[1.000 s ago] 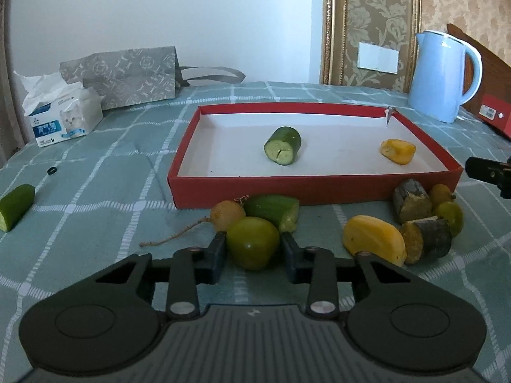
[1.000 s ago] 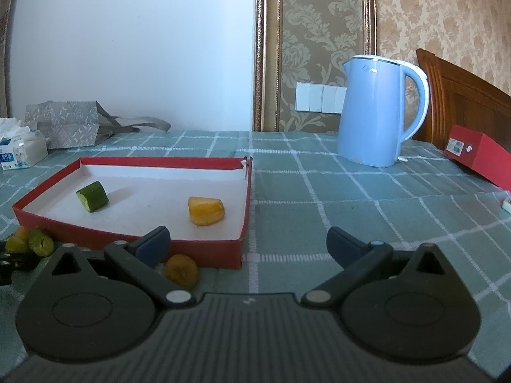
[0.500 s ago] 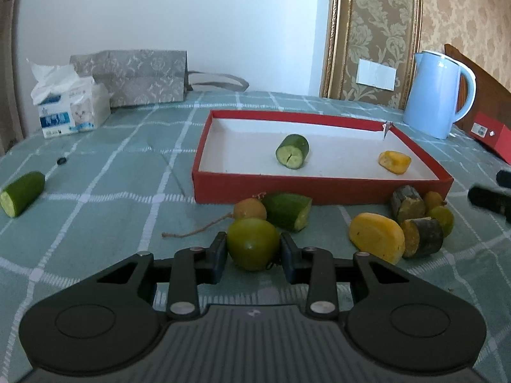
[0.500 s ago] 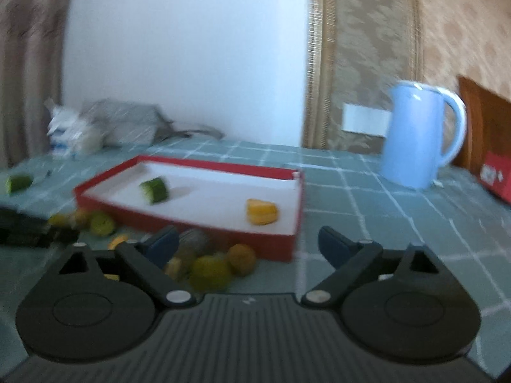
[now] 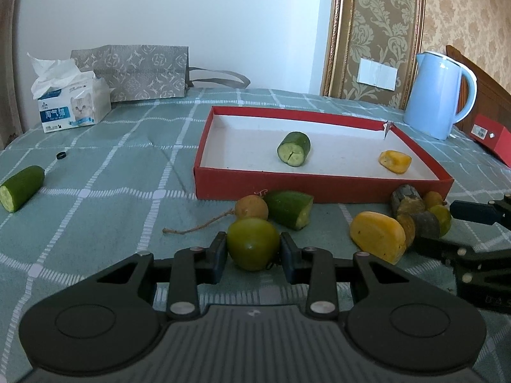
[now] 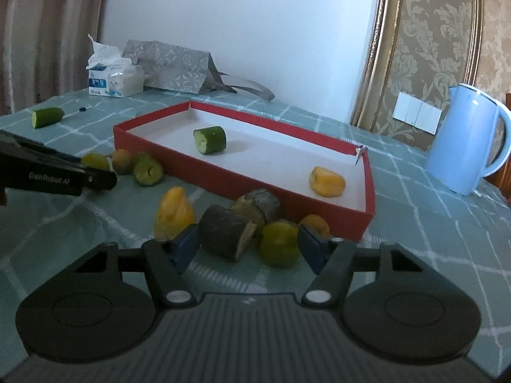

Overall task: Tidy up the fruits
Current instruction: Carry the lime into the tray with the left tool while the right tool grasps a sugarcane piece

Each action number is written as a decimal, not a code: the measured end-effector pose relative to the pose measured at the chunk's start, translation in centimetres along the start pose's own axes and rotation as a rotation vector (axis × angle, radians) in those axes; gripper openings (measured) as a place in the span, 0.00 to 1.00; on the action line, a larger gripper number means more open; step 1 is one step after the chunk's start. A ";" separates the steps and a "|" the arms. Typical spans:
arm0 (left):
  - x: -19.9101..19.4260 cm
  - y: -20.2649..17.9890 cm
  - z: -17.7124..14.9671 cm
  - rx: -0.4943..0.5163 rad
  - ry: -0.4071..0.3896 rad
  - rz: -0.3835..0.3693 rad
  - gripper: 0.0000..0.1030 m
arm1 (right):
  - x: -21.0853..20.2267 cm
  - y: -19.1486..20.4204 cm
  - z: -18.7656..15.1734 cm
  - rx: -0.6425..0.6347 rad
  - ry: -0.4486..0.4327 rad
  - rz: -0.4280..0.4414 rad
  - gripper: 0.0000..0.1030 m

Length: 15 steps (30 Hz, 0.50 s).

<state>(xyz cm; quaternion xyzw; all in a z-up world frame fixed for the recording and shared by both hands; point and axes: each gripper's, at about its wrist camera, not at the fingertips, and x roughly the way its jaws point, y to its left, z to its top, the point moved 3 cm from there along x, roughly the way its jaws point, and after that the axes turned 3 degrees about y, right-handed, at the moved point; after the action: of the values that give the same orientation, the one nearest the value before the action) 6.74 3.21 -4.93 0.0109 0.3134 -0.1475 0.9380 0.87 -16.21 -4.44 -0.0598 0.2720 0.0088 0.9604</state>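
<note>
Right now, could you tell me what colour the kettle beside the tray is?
Light blue; the kettle shows best in the right wrist view.

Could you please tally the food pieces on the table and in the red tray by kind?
Green cucumber pieces: 3
Round green fruits: 2
Small tan round fruits: 2
Yellow chunks: 2
Dark-skinned chunks: 2
Total: 11

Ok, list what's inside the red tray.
Inside the red tray lie two pieces, apart on its white floor: a cucumber chunk and a yellow fruit piece. The near wall hides the strip of floor behind it.
</note>
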 end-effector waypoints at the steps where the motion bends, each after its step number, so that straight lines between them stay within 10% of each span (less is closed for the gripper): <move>1: 0.0 0.0 0.0 0.000 0.000 0.000 0.33 | -0.3 0.0 0.2 0.010 -0.018 0.009 0.52; 15: 0.0 0.0 -0.1 0.001 0.001 -0.002 0.33 | -0.3 1.8 0.0 -0.042 0.001 0.052 0.40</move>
<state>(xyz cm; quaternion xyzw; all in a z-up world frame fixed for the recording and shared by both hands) 6.69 3.22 -5.04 0.0110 0.3140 -0.1484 0.9377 0.52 -14.37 -4.46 -0.0729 0.2738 0.0393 0.9582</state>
